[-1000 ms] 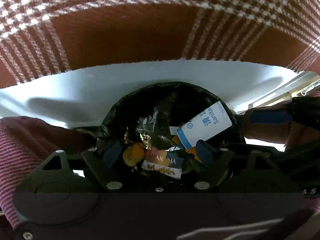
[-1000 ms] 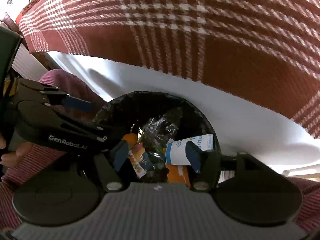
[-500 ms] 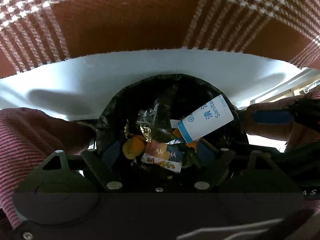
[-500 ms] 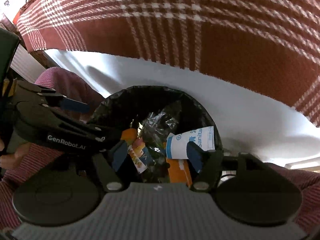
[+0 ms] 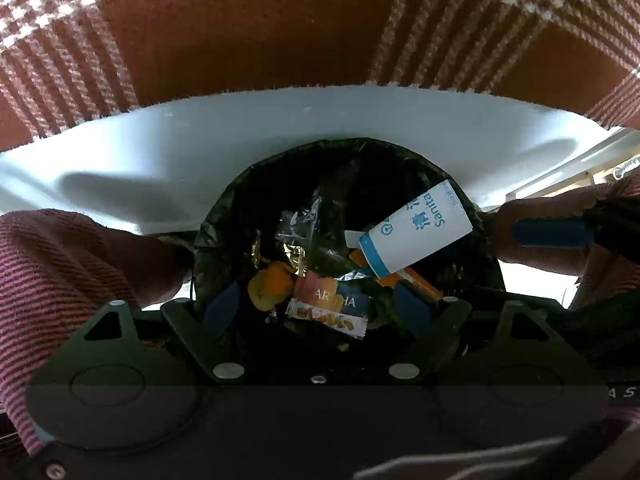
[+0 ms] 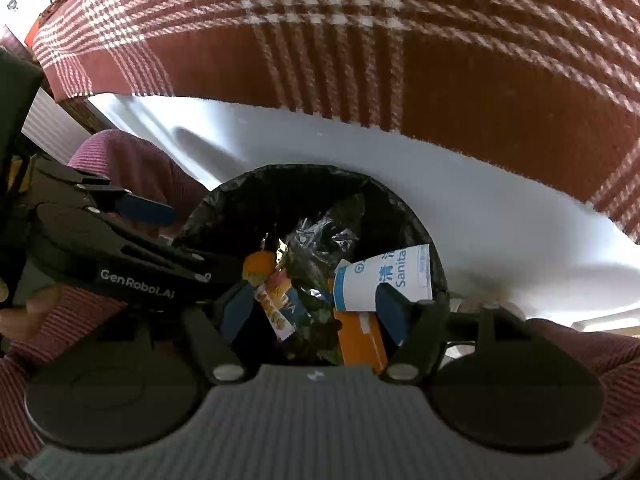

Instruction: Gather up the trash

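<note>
1. Left wrist view is showing you your left gripper hanging over the mouth of the black-lined trash bin, its fingers spread apart with nothing between them.
2. Right wrist view is showing your right gripper doing the same from the other side, its fingers likewise apart and holding nothing, with the left gripper's body crossing in at the left.
3. The bin's rim is sitting against a white surface, and a brown plaid cloth is overhanging that surface beyond it; your knees in striped red fabric are closing in on both sides, so the only open room is lying straight above the bin.
4. Compared with a second ago, the bin is filling more of both views and sitting slightly higher in the left one, while the trash inside is keeping the same arrangement.
5. A white and blue Sanita packet is lying on top of the trash near the right rim, its long axis running diagonally in the left view, blue-banded end pointing down into the bin.
6. Beside it are lying an orange box, a printed snack wrapper, a piece of orange peel and crumpled clear plastic.
</note>
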A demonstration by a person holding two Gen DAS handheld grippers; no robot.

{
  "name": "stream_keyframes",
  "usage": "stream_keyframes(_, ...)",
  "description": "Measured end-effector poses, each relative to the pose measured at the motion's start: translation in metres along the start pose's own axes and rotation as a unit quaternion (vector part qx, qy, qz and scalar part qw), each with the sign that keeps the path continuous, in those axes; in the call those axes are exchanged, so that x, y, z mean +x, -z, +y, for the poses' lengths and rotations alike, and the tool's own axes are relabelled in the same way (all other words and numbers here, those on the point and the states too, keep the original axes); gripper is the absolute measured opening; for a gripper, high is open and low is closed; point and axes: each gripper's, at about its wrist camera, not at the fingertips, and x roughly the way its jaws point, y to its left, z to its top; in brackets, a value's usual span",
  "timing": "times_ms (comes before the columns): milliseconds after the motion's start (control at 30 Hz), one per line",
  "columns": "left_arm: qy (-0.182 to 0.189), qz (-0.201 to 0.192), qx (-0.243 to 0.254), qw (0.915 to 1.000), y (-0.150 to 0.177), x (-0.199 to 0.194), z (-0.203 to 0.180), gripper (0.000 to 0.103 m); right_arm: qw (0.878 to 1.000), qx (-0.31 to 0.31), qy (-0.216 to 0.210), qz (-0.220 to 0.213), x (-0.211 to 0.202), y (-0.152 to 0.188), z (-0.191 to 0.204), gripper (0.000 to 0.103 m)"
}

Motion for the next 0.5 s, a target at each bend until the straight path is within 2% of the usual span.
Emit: stream_keyframes(500, 0.001, 0.001, 0.0, 1.0, -0.0005, -0.0003, -0.0008, 0.083, 1.0, -0.002, 0.0, 0.0, 0.0006, -0.0004, -0.0016, 0.08)
